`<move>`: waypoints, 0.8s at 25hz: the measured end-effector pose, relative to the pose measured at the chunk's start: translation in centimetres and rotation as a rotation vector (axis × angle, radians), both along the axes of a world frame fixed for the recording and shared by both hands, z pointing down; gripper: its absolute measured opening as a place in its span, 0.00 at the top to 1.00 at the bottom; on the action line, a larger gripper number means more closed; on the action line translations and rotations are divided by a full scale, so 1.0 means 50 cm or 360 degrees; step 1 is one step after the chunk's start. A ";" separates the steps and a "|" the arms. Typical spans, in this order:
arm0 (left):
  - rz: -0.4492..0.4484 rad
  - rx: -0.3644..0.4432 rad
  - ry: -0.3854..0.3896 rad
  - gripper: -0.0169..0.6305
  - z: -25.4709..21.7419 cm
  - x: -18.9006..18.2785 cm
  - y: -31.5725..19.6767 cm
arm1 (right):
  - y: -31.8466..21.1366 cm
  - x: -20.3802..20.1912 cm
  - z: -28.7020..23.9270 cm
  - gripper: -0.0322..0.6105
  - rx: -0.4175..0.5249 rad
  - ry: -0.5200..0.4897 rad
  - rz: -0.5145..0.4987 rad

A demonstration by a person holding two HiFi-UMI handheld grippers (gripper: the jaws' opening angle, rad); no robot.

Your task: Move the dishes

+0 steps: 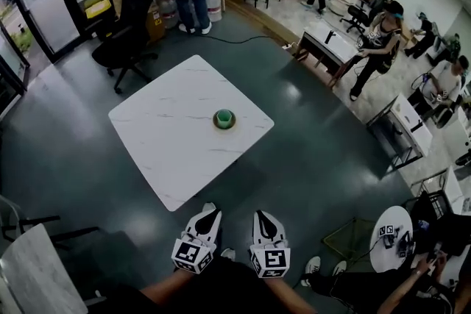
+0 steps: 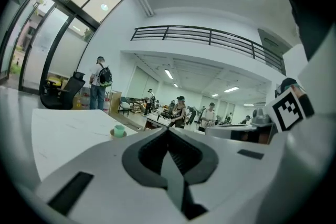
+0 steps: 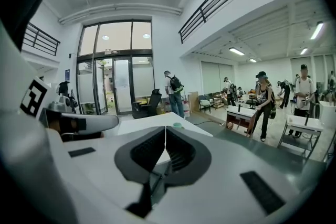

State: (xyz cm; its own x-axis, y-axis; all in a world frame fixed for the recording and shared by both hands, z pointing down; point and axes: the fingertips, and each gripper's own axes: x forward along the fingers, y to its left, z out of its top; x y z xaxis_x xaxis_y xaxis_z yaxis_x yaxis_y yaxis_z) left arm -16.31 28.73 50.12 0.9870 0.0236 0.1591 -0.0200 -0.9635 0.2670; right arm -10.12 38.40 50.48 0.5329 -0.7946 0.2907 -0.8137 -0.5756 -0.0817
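Left gripper (image 1: 209, 212) closed, empty, right gripper (image 1: 266, 216) closed, empty, both off the white table (image 1: 169, 136), green cup (image 1: 224, 116) untouched

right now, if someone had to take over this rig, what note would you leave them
Left tongs: shut, empty, short of the near corner of the white table.
Right tongs: shut, empty, beside the left tongs.
Dishes: a green cup stands on a brown saucer near the middle of the table.
Done: nothing that shows; the dishes are untouched.
Left: probably open one pair of tongs, reach in, grip the dishes and move them.
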 end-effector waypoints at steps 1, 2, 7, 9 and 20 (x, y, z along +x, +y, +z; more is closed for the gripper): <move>0.0000 -0.0022 -0.0006 0.95 0.006 0.021 -0.020 | -0.017 0.022 0.001 0.92 -0.0010 -0.0003 -0.0001; -0.0003 -0.0031 -0.0011 0.95 0.011 0.041 -0.043 | -0.037 0.046 0.003 0.92 -0.0021 -0.0012 -0.0004; -0.0004 -0.0066 -0.0020 0.95 0.023 0.139 -0.153 | -0.146 0.156 0.003 0.92 -0.0053 -0.0061 -0.0050; 0.0004 -0.0084 -0.0020 0.95 0.027 0.176 -0.201 | -0.195 0.192 0.004 0.92 -0.0063 -0.0081 -0.0069; -0.0019 -0.0123 -0.0050 0.95 0.053 0.308 -0.409 | -0.406 0.343 0.049 0.92 -0.0204 -0.0207 -0.0068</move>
State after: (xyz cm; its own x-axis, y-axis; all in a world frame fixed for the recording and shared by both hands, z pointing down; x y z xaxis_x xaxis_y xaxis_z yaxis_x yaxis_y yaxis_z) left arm -0.90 8.26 52.77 0.9818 0.0255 0.1884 -0.0407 -0.9398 0.3394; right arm 7.04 18.13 52.93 0.4508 -0.7679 0.4551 -0.8250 -0.5531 -0.1162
